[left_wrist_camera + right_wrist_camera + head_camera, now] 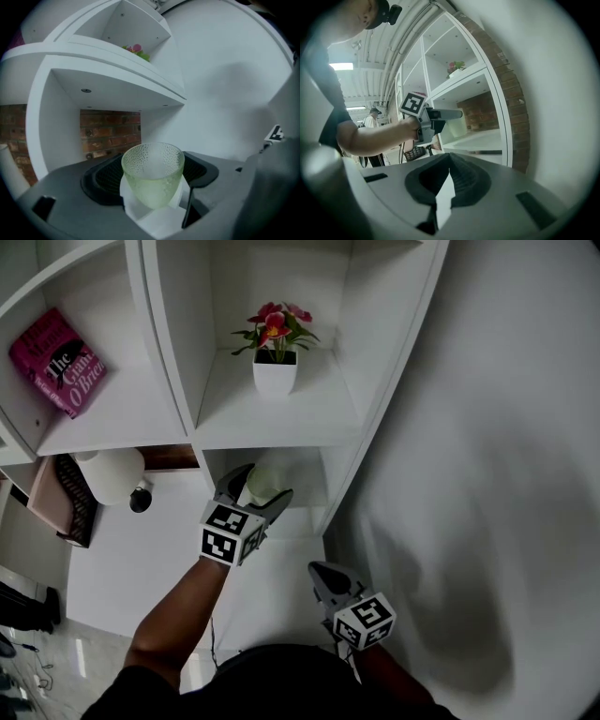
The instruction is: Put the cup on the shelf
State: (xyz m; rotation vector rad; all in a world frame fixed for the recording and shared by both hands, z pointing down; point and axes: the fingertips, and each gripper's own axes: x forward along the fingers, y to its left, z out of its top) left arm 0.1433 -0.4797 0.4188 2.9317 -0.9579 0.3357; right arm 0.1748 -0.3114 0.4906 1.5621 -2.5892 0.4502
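The left tool point(260, 486) pinches a pebbled pale-green glass cup point(153, 174); the right tool point(449, 159) seems pressed together

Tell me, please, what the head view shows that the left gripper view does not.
Only the head view: the pink book in the left compartment, the white pot, and the person's forearm. Only the left gripper view: the pebbled texture of the cup, clamped between the jaws, and a small round fitting in the compartment ceiling. Both: the cup, the pink flowers and the white shelf.
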